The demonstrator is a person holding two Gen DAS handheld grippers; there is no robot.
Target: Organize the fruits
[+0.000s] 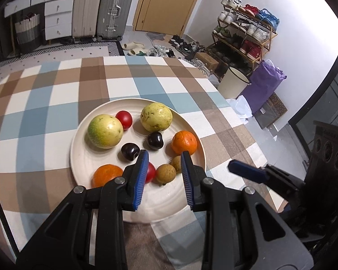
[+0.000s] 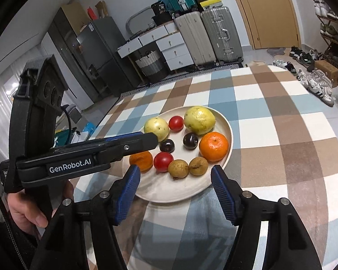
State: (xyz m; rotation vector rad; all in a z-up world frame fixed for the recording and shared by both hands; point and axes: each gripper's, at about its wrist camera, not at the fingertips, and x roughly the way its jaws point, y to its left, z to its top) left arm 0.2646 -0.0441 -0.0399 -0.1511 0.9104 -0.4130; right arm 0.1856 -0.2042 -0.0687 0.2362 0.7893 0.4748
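A cream plate (image 1: 94, 164) (image 2: 223, 121) on the checked tablecloth holds two yellow-green guavas (image 1: 104, 131) (image 1: 156, 117), two red tomatoes (image 1: 124, 119) (image 2: 163, 161), two dark plums (image 1: 130, 152) (image 1: 154, 140), two oranges (image 1: 183, 145) (image 1: 107, 176) and two brown longans (image 1: 166, 173) (image 2: 198, 166). My left gripper (image 1: 164, 157) is open and empty, just above the plate's near side, over a tomato and the longans. My right gripper (image 2: 175, 171) is open and empty at the plate's near edge. The left gripper also shows in the right wrist view (image 2: 133, 144).
The checked tablecloth (image 1: 56, 103) covers the table around the plate. Past the table's far edge are suitcases (image 1: 101, 9), white drawers (image 1: 56, 15), a shoe rack (image 1: 243, 33), a white bin (image 1: 233, 82) and a purple bag (image 1: 266, 83).
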